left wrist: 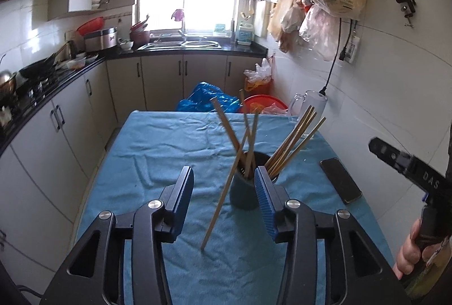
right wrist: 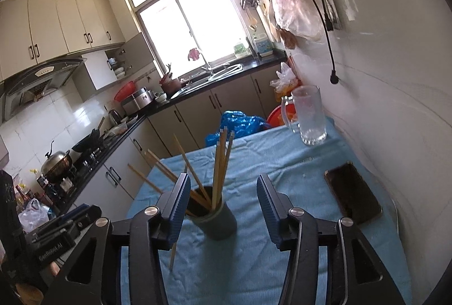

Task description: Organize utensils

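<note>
A dark grey cup (left wrist: 243,192) stands on the blue cloth (left wrist: 158,152) and holds several wooden chopsticks (left wrist: 293,141) that fan out to both sides. One loose chopstick (left wrist: 217,209) leans against the cup's outside with its lower tip on the cloth. My left gripper (left wrist: 223,177) is open just short of the cup, and the leaning chopstick crosses the gap between its blue pads without touching them. In the right wrist view the cup (right wrist: 219,223) sits beyond my right gripper (right wrist: 223,180), which is open with nothing pressed.
A black phone (left wrist: 340,180) lies on the cloth to the right, near the white wall. A glass mug (right wrist: 309,115) stands at the far right corner. A blue bag (left wrist: 206,98) and red basin (left wrist: 262,103) sit past the table's far edge. Kitchen counters run along the left.
</note>
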### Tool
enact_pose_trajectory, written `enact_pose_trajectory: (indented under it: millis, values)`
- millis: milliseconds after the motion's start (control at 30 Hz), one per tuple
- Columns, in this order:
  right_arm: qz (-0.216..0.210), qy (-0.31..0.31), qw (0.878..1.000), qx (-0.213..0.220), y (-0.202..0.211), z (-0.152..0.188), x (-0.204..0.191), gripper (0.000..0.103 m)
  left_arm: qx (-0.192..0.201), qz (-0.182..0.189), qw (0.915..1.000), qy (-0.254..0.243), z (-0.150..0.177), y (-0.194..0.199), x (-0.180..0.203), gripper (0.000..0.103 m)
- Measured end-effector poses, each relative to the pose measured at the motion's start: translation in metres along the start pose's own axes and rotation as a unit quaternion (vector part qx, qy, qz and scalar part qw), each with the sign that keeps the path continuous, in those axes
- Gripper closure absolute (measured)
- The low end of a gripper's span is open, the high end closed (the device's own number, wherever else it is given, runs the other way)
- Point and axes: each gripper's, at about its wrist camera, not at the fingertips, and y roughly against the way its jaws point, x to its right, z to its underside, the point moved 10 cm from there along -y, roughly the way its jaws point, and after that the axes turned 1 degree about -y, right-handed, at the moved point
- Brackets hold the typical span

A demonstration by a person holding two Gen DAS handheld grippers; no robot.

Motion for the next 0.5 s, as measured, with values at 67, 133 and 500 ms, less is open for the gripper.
enact_pose_trajectory:
  millis: [67, 133, 500]
  values:
    - [-0.001, -0.004, 1.0, -0.006, 0.004, 0.011, 0.001, 0.049, -0.002, -0.003, 0.9999, 0.01, 0.006, 0.004, -0.004, 0.056]
    - [0.0, -0.009, 1.0, -0.013, 0.007, 0.023, 0.003, 0.047, -0.003, -0.008, 0.9998, 0.016, 0.013, 0.006, -0.008, 0.051]
    - [0.013, -0.034, 0.997, -0.07, 0.001, 0.087, 0.021, 0.045, -0.064, -0.037, 0.9966, -0.037, 0.072, -0.052, -0.019, 0.048]
